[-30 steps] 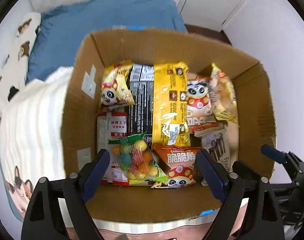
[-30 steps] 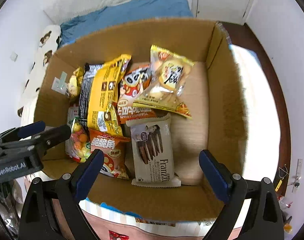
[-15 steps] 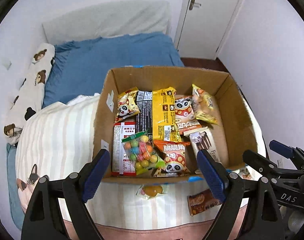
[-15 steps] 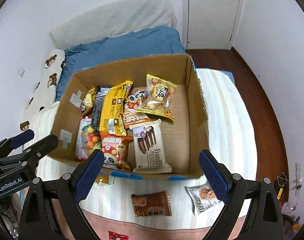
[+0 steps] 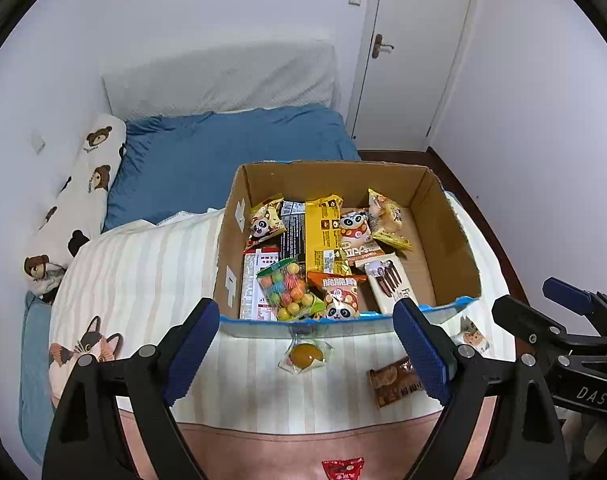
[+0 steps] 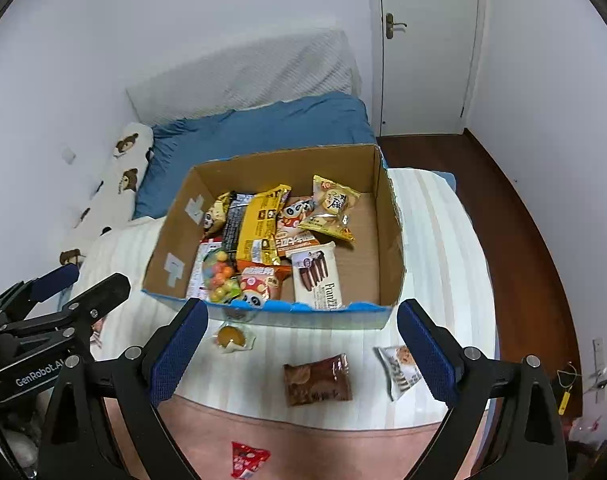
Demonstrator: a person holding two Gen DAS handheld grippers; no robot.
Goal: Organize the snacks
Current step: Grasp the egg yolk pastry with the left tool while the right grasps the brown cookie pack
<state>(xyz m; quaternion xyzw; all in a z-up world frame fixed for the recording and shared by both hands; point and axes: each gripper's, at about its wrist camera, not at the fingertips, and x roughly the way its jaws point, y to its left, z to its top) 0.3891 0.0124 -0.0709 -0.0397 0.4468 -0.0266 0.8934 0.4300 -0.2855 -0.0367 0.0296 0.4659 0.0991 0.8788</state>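
Observation:
An open cardboard box [image 5: 451, 240] [image 6: 389, 248] stands on the striped bed cover and holds several snack packets, among them a yellow bag [image 5: 323, 232] and a Franzzi wafer pack [image 6: 317, 276]. In front of the box lie a clear packet with an orange sweet [image 5: 303, 356] [image 6: 229, 337], a brown packet [image 5: 391, 386] [image 6: 317, 380], a white cookie packet [image 6: 399, 370] and a red packet [image 5: 341, 468] [image 6: 247, 458]. My left gripper [image 5: 305, 354] hangs open above the loose packets, nothing between its fingers. My right gripper [image 6: 303, 354] is open and empty too.
The bed has a striped cover [image 5: 143, 272], a blue blanket [image 5: 223, 152] and a bear-print pillow [image 5: 79, 200] by the left wall. A white door [image 6: 427, 40] and dark wooden floor [image 6: 515, 220] lie to the right of the bed.
Both grippers have pulled back and up from over the box. The box now looks smaller, and the loose packets in front of it have come into view.

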